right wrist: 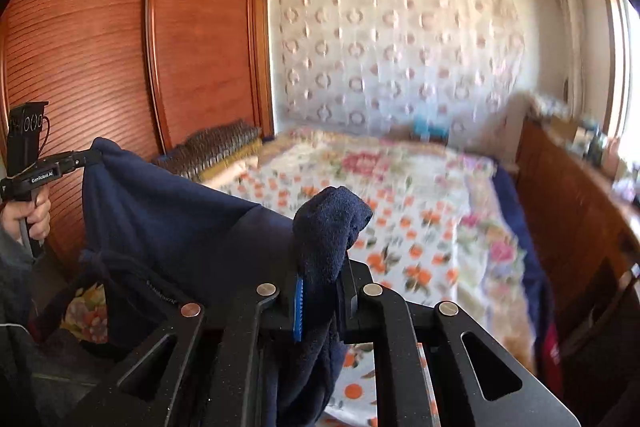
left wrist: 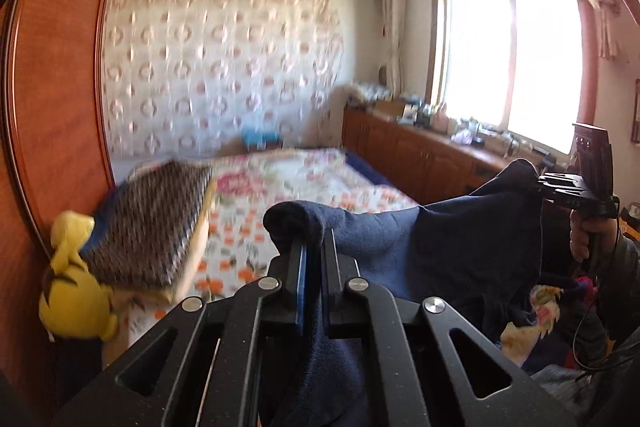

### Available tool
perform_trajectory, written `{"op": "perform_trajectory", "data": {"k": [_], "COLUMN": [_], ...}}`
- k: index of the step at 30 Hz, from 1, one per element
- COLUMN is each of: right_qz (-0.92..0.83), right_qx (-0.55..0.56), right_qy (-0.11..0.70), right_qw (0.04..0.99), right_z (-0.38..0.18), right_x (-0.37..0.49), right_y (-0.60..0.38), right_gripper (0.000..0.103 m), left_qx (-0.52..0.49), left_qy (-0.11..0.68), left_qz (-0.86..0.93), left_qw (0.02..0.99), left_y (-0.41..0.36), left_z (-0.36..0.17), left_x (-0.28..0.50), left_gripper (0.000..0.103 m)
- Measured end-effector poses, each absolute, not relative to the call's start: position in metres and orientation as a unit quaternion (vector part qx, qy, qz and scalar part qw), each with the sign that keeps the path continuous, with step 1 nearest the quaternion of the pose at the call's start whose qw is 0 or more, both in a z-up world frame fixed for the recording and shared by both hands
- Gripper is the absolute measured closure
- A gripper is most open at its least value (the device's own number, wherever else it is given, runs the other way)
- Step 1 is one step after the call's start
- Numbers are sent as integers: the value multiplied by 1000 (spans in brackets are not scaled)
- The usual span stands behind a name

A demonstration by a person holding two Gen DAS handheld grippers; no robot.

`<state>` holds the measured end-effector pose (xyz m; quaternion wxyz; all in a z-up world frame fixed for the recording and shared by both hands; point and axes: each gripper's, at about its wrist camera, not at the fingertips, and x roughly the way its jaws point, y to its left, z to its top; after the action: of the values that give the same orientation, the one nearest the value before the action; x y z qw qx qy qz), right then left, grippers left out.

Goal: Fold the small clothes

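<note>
Bedroom; navy garment between both jaws

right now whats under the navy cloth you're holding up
The navy cloth hangs between the left gripper and right gripper, both shut on it. Beyond it lies the floral bedspread. What is directly beneath is covered by the cloth.

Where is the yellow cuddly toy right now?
The yellow plush toy sits at the lower left of the left wrist view, against the reddish wooden wardrobe, beside the dark patterned pillow.
</note>
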<state>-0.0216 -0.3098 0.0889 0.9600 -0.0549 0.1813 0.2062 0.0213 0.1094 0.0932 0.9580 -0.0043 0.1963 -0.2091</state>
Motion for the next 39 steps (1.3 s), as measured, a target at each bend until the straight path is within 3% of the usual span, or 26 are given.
{"op": "perform_trajectory", "data": {"k": [13, 21, 26, 33, 39], "right_qz": [192, 172, 176, 155, 127], "right_qx": [-84, -114, -116, -101, -98], "right_qy": [53, 45, 80, 188, 260], "right_qw": [976, 977, 974, 965, 952], "right_z": [180, 175, 147, 65, 13], "right_x": [-100, -72, -6, 141, 238], "right_y": [-329, -312, -288, -264, -249], "right_gripper": [92, 92, 92, 92, 91], "left_qx": [-9, 14, 30, 64, 55], "left_qy": [95, 82, 123, 240, 284], "left_qz": [-219, -182, -162, -133, -131], "left_qw": [971, 980, 979, 959, 948], "left_y": [128, 131, 117, 84, 69], "left_z": [170, 190, 152, 32, -10], "left_x": [-8, 40, 94, 226, 290], "left_gripper": [96, 96, 96, 96, 96]}}
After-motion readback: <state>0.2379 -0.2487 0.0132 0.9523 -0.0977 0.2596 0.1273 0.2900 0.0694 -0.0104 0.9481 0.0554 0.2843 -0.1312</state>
